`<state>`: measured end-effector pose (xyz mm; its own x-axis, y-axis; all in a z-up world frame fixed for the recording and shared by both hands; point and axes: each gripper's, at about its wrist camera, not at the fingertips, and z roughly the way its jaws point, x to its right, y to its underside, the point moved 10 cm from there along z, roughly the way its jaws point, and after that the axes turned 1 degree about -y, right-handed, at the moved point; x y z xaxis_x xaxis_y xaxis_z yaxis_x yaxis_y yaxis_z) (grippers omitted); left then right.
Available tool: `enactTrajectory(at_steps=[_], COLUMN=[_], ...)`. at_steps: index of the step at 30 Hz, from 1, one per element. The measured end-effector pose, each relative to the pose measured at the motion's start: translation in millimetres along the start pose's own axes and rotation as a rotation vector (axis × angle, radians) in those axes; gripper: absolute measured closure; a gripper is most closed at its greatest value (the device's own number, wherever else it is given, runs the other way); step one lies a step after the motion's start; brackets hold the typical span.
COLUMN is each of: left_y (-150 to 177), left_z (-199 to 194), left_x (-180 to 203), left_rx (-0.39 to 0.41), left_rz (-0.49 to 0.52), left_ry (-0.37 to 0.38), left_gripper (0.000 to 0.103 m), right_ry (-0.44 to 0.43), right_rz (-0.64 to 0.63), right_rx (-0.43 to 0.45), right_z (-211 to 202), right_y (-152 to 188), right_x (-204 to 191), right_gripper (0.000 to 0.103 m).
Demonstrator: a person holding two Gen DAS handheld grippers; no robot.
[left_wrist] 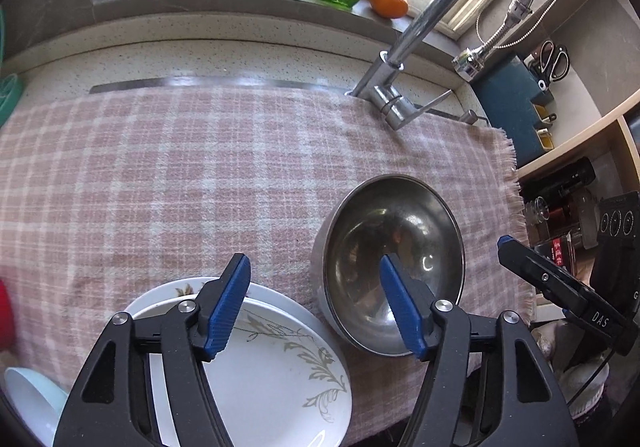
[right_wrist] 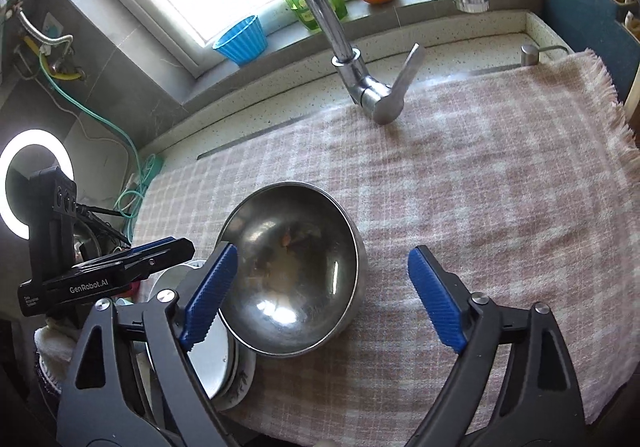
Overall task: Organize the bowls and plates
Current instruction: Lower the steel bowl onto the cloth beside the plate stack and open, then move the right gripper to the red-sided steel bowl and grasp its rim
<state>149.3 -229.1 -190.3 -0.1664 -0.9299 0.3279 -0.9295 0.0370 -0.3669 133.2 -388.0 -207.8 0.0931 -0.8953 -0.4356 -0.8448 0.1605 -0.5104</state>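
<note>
Pink checked cloth [left_wrist: 200,175] covers the counter below the window, and the task's things sit on its near edge. Largest of them is the steel bowl [left_wrist: 394,267], upright and empty on the near right of the cloth. Just left of it lie the white plates [left_wrist: 276,363], two at least, stacked with a leaf-patterned one on top. By my reading the sorting is well along: plates gathered in one pile, the bowl parked beside them. A pale dish [left_wrist: 28,395] at the far left corner may still need a place.

Both tongs are spread and grip nothing. The left gripper [left_wrist: 316,307] hangs over the gap between plates and bowl, touching neither. The right gripper [right_wrist: 324,299] stands wider, straddling the bowl's right half without contact.
</note>
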Motion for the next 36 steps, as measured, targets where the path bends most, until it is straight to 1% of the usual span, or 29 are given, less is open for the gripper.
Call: enactTrajectory(at_steps=[3, 5, 9, 15, 19, 23, 26, 31, 34, 36], left_y=[-1, -1, -2, 4, 19, 41, 61, 92, 106, 112], left_z=[-10, -17, -36, -68, -95, -122, -138, -157, -165, -169], left_x=[-6, -10, -20, -52, -89, -135, -171, -231, -258, -271], left_rx=[0.031, 0.048, 0.095, 0.163, 0.209, 0.249, 0.268, 0.284, 0.291, 0.29], left_rz=[-0.016, -0.023, -0.024, -0.105, -0.186, -0.291, -0.371, -0.517, -0.568, -0.574], left_ry=[-0.008, -0.015, -0.047, -0.062, -0.1, -0.148, -0.178, -0.2, -0.211, -0.214], left_gripper=[0.032, 0.032, 0.032, 0.032, 0.032, 0.032, 0.032, 0.032, 0.032, 0.032], right_ry=[-0.007, -0.017, -0.054, -0.076, -0.116, -0.156, -0.185, -0.235, -0.254, -0.258], right_rz=[-0.034, -0.051, -0.076, -0.134, -0.155, -0.185, -0.219, -0.294, -0.352, -0.385], right_rx=[0.007, 0.007, 0.015, 0.033, 0.028, 0.017, -0.006, -0.047, -0.07, -0.08], right_z=[-2, -2, -1, 3, 8, 15, 20, 30, 39, 45], right_y=[-2, -4, -7, -11, -11, -9, -5, 5, 12, 18], right_x=[-14, -23, -42, -67, -86, -111, -135, -185, -217, -238], right_gripper=[0.009, 0.005, 0.004, 0.004, 0.004, 0.004, 0.004, 0.004, 0.004, 0.004])
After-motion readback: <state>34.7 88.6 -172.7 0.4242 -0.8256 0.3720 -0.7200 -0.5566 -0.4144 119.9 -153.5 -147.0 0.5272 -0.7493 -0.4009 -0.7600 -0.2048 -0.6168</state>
